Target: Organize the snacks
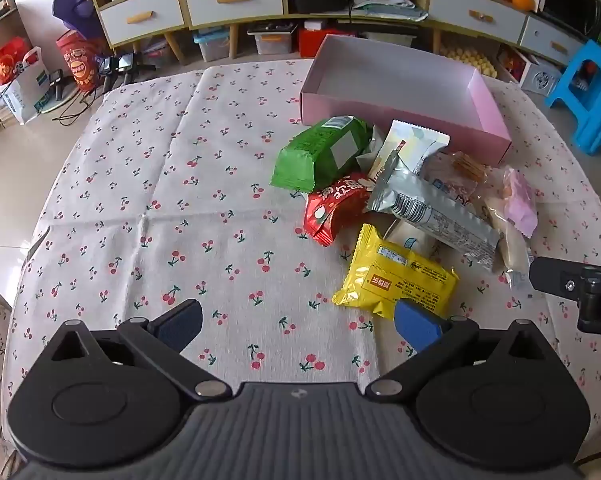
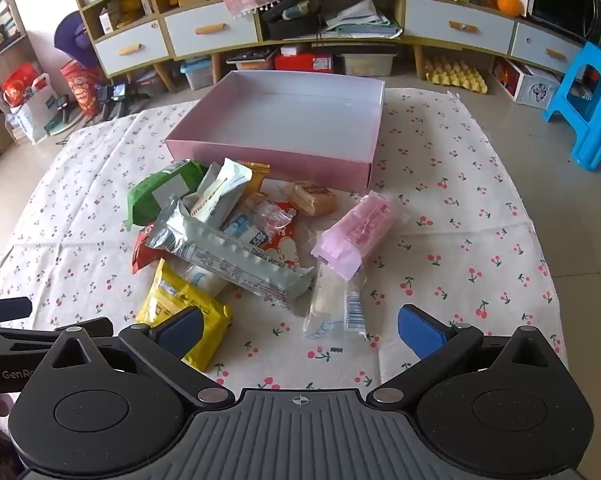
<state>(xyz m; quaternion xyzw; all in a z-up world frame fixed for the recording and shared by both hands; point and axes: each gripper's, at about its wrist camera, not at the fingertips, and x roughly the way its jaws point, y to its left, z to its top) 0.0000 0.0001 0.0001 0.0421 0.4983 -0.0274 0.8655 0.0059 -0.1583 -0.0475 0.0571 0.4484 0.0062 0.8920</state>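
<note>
1. right now the left tool [image 1: 298,318] hangs above the bench [image 1: 160,208] with its two fingers spread wide and nothing between them.
2. its blue right pad [image 1: 416,322] sits just over the near corner of the yellow packet [image 1: 396,276]; whether it touches it, i cannot tell.
3. ahead and to the right of the left tool lies the heap of snacks: a green bag [image 1: 320,154] farthest off, a red packet [image 1: 334,208] closer, and a long silver wrapper [image 1: 432,212] slanting across the pile.
4. a pink wrapper [image 1: 520,204] lies at the far right edge of that heap.
5. beyond the heap stands the pink box [image 1: 404,120], open on top, with nothing inside; the green bag lies just in front of its near wall.
6. the right tool [image 2: 300,330] is likewise spread wide, holding nothing, and tilted down toward the same pile.
7. straight ahead of it, between its fingers, lies a clear packet [image 2: 332,304] with a barcode label.
8. its left pad [image 2: 180,334] overlaps the yellow packet [image 2: 180,308] in view; contact is unclear.
9. further ahead are the silver wrapper [image 2: 236,256], the pink wrapper [image 2: 356,232] to its right, and the green bag [image 2: 160,192] off to the left.
10. a small tan biscuit pack [image 2: 314,198] rests near the front wall of the pink box [image 2: 268,156].
11. the bench carries a cherry-print cloth [image 2: 460,240]; a blue stool [image 2: 588,108] stands on the floor far right of the tool.
12. all snacks are outside the box.
</note>
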